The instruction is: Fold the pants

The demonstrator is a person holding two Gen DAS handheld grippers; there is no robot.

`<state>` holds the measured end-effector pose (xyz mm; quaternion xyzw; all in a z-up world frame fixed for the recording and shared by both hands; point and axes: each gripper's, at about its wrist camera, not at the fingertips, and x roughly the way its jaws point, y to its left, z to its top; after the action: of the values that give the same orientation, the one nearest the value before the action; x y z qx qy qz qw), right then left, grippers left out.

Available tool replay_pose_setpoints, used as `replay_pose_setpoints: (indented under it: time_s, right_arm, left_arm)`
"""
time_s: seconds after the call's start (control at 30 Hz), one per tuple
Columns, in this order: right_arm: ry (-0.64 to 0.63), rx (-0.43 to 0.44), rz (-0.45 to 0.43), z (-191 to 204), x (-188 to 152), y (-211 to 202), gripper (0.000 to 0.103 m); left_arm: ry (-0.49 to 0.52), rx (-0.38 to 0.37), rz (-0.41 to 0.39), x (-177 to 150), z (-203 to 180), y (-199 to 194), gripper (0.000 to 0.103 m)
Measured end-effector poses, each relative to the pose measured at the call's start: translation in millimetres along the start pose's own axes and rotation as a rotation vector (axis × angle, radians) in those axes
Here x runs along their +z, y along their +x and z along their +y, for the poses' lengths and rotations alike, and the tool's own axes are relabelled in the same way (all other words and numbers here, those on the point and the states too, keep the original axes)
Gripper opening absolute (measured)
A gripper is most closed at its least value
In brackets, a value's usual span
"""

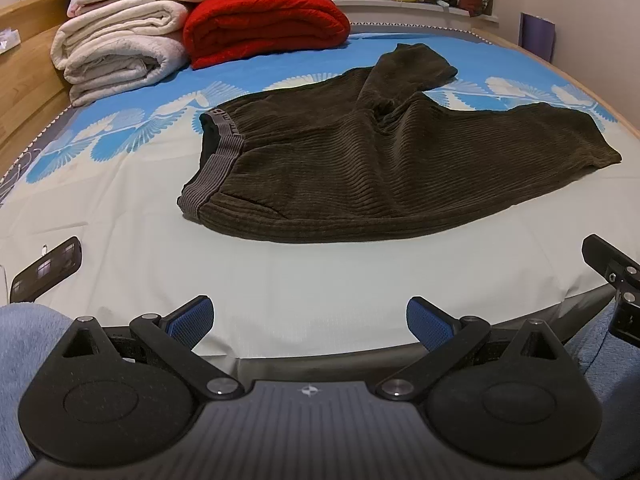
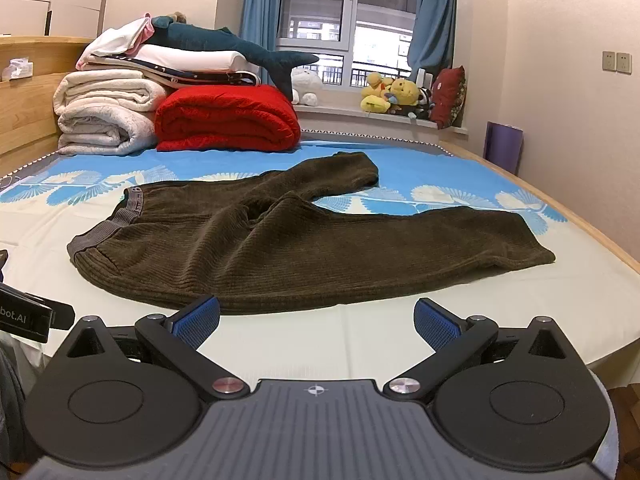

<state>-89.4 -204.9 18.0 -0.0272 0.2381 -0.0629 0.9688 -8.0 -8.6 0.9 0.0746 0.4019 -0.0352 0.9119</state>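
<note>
Dark brown corduroy pants [image 1: 360,164] [image 2: 288,248] lie spread flat on the bed, grey waistband [image 1: 220,160] [image 2: 104,228] at the left, legs reaching right. The far leg bends back toward the window; the near leg stretches to the right edge. My left gripper [image 1: 308,320] is open over the bed's near edge, short of the pants, with nothing between its blue pads. My right gripper [image 2: 316,320] is open too, its left fingertip [image 2: 200,316] just in front of the near hem of the pants. Neither touches the cloth.
The bed sheet [image 1: 120,220] is pale with a blue leaf pattern. Folded white blankets [image 2: 104,116] and a red blanket [image 2: 228,120] are stacked at the headboard. A plush shark [image 2: 224,46] lies on the stack. Stuffed toys [image 2: 392,92] sit on the windowsill.
</note>
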Motion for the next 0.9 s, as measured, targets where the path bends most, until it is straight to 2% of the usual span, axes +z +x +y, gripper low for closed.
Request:
replay_pose_setpoints:
  time_s: [0.9]
  right_arm:
    - [0.0, 0.002, 0.018, 0.1, -2.3, 2.7, 0.102]
  left_arm:
    - [-0.003, -0.002, 0.005, -1.0, 3.1, -0.2, 0.103]
